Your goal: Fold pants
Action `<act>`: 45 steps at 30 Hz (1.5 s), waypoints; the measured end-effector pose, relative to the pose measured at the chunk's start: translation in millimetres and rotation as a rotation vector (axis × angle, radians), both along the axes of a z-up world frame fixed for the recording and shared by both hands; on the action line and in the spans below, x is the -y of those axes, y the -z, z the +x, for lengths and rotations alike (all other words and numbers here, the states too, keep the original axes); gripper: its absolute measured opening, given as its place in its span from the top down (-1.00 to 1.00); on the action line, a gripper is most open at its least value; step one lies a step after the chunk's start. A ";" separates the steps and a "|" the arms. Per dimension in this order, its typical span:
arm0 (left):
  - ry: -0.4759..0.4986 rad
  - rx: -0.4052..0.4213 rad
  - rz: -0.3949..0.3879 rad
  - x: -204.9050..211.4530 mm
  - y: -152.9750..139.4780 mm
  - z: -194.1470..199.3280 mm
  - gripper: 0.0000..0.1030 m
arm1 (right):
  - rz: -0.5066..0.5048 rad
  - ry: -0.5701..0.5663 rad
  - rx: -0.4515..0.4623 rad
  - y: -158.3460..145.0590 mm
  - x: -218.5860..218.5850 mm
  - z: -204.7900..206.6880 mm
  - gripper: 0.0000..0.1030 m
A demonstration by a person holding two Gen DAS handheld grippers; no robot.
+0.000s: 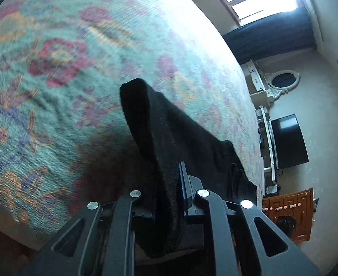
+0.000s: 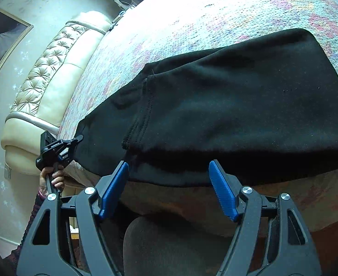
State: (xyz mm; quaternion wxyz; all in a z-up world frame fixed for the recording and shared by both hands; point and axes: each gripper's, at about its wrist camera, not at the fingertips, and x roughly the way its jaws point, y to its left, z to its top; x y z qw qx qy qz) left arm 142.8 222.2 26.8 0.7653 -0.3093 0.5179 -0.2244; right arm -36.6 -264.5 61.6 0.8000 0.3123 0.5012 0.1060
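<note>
The black, soft knit pants (image 2: 238,105) lie on a bed covered by a pale green woven bedspread with red, orange and purple flowers (image 1: 53,53). In the right wrist view the garment's long axis runs across the picture, from a corner at the left near the bed's edge to a rounded fold at the upper right. A stitched hem (image 2: 143,112) crosses it near the left, and its near edge follows the edge of the mattress.

The left gripper (image 1: 169,188), with black arms and blue pads, is clamped on a corner of the pants; black cloth fills the gap between its 2 fingers and rises from them in a raised fold that points away toward the middle of the bed. In the right wrist view that same gripper (image 2: 78,140) pinches the left corner of the garment, with a hand (image 2: 53,179) on its handle below.

The right gripper (image 2: 169,179) stands with its 2 blue-padded fingers wide apart, just at the near edge of the pants, and nothing is pressed between them.

A cream tufted headboard (image 2: 53,69) stands at the far left.
</note>
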 end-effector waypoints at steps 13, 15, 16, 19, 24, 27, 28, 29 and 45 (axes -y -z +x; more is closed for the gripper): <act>0.356 0.246 0.063 240.1 -98.9 -20.3 0.70 | -0.009 0.203 0.109 -23.0 36.4 -12.3 -0.40; 0.409 0.227 0.086 281.1 -85.9 -19.4 0.70 | -0.009 0.272 0.140 -28.3 49.5 -18.7 -0.40; 0.432 0.215 0.090 295.7 -75.9 -20.1 0.70 | -0.009 0.304 0.150 -30.0 56.0 -21.1 -0.40; 0.488 0.172 0.129 339.6 -42.5 -24.7 0.70 | -0.005 0.371 0.158 -30.1 71.9 -25.4 -0.41; 0.506 0.084 0.227 379.8 7.3 -26.5 0.59 | 0.047 0.422 0.117 -14.8 90.6 -23.9 -0.42; 0.494 0.045 0.172 381.3 14.5 -32.3 0.16 | 0.066 0.414 0.095 -7.4 94.9 -21.4 -0.42; 0.500 0.042 0.136 380.1 10.2 -36.6 0.00 | 0.072 0.410 0.087 -4.8 95.5 -20.1 -0.42; 0.505 0.044 0.122 377.9 4.6 -38.5 -0.04 | 0.080 0.404 0.081 -2.7 94.5 -17.8 -0.42; 0.221 0.103 0.191 192.9 -15.6 -52.3 -0.56 | 0.038 0.164 -0.063 24.9 61.4 60.7 -0.60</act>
